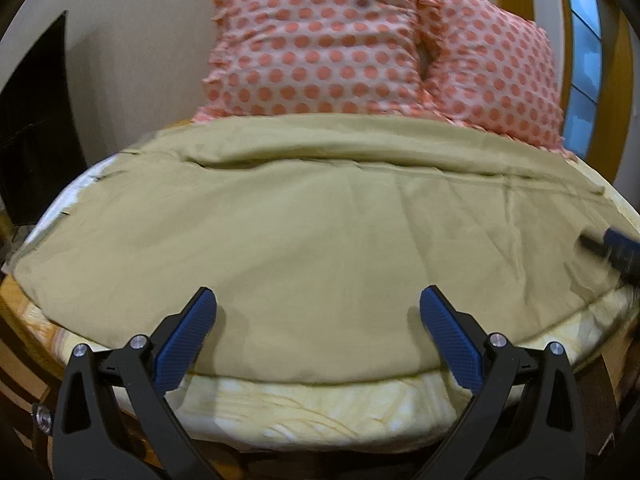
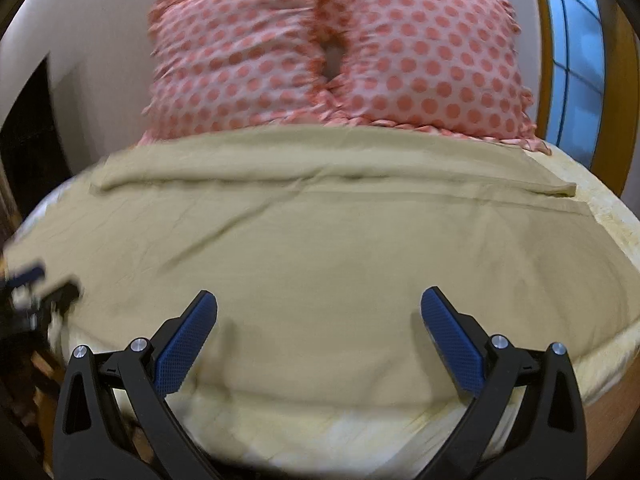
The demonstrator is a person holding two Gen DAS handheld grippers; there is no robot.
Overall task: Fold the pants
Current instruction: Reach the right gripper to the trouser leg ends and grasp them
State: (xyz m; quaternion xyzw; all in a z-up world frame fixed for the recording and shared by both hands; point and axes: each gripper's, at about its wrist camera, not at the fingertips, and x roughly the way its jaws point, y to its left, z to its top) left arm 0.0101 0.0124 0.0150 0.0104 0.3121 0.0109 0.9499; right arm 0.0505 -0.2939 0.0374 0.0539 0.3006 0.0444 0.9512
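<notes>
Khaki pants (image 1: 320, 232) lie spread flat across the bed, with a fold along their far edge; they also show in the right wrist view (image 2: 320, 248). My left gripper (image 1: 318, 300) is open and empty, just above the pants' near edge. My right gripper (image 2: 319, 302) is open and empty, above the near part of the pants. The right gripper shows blurred at the right edge of the left wrist view (image 1: 612, 246). The left gripper shows blurred at the left edge of the right wrist view (image 2: 36, 288).
Two pink pillows with orange dots (image 1: 320, 40) (image 2: 432, 52) stand behind the pants against the wall. A pale yellow bed sheet (image 1: 320, 408) shows along the near edge. A window (image 2: 576, 52) is at the far right. A dark object (image 1: 32, 140) stands at the left.
</notes>
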